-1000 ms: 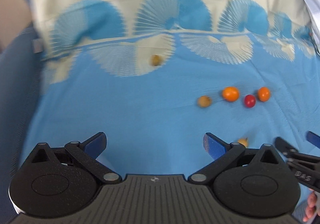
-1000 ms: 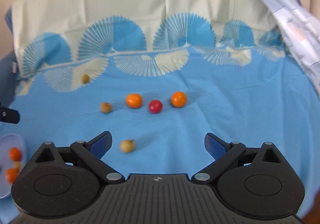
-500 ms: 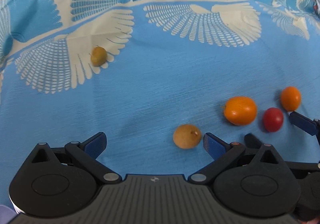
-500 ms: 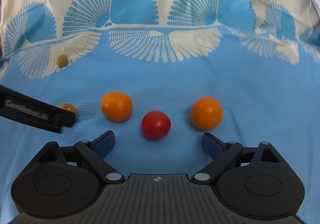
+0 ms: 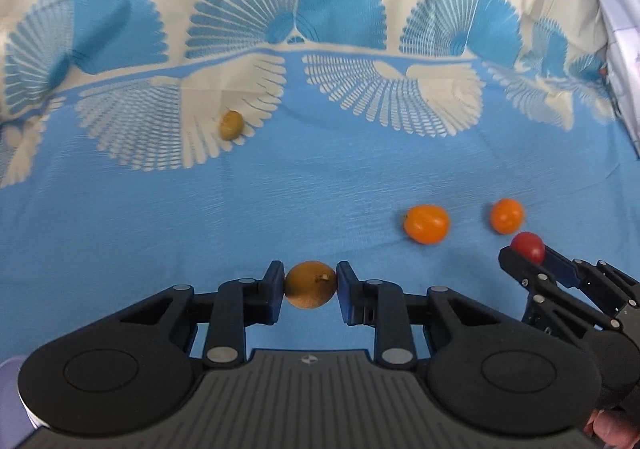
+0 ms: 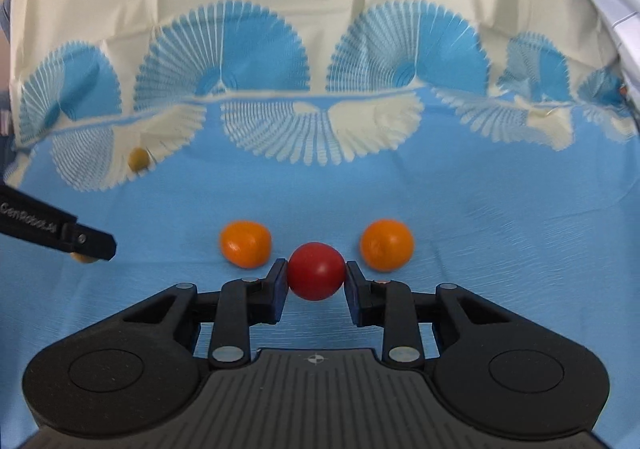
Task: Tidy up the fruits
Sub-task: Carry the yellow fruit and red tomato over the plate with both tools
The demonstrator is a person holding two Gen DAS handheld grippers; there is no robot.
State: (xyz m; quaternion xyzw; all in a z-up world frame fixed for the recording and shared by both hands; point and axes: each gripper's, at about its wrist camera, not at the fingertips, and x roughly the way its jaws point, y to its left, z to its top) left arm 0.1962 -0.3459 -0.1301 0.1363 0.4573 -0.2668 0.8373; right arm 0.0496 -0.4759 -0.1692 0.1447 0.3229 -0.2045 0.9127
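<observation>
Blue cloth (image 5: 168,233) with pale fan patterns covers the worktop, and on it both tools have just clamped down: the left tool (image 5: 310,285) squeezes a tan-brown fruit (image 5: 310,284) between its blue pads, while the right tool (image 6: 317,277) pinches a red tomato (image 6: 316,276). Two orange fruits (image 6: 245,244) (image 6: 386,245) lie on the cloth just either side of that tomato (not touching it), and a small olive-coloured fruit (image 5: 231,124) sits well apart, farther back on a cream fan.
</observation>
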